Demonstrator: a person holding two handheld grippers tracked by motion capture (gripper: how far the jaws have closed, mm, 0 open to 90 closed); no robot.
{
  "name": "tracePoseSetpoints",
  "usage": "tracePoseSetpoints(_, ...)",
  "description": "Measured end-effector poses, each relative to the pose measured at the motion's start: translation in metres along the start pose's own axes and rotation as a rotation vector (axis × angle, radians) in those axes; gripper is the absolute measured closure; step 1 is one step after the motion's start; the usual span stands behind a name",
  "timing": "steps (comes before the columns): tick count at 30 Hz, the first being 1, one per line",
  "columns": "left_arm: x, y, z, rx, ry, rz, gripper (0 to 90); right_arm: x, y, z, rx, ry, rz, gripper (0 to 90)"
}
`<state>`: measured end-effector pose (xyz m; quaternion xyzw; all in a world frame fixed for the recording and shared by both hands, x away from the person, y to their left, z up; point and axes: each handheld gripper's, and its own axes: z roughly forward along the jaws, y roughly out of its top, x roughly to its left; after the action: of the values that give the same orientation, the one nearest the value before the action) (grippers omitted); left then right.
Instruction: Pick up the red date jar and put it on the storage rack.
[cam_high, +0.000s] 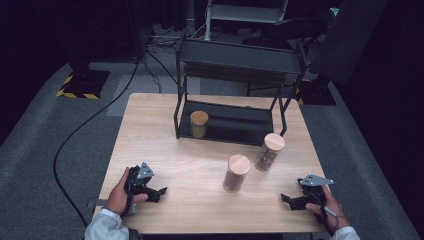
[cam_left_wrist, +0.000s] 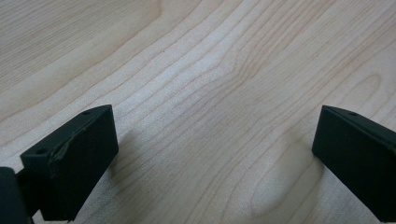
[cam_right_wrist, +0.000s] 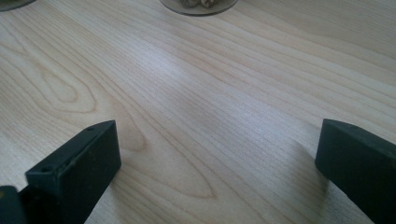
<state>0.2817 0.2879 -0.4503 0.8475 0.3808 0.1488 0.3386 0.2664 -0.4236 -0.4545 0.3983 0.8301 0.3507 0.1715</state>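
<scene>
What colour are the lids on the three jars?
Light natural wood, seen best in the high view: on the rack jar and the two table jars.

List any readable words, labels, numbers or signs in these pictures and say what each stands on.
None can be read. The three jars show no label, and the rack and table bear no print. The yellow-black stripes on the floor stand are a pattern, not text.

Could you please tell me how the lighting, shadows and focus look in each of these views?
High view: the table is brightly lit, the surroundings dark, the picture slightly soft. Left gripper view: sharp wood grain, soft shadows beside the open left tongs. Right gripper view: a pale sheen on the wood ahead of the open right tongs.
</scene>
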Motion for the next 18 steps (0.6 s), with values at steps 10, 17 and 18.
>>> tracePoseSetpoints(10, 0.0002, 0.0000, -0.0001, 0.000, 0.000, 0.001, 0.2, 0.0021, 0.0000, -0.0001, 0.000, -0.009, 0.007, 0.0)
tracePoseSetpoints(17, 0.0009, 0.0001, 0.0000, 0.001, -0.003, 0.002, 0.2, 0.0069, 0.0001, -0.0029, 0.001, -0.029, -0.010, 2.4)
tracePoseSetpoints(18, 0.0009, 0.0001, 0.0000, 0.000, -0.003, 0.003, 0.2, 0.0082, -0.0010, -0.0046, -0.010, -0.032, -0.009, 2.7)
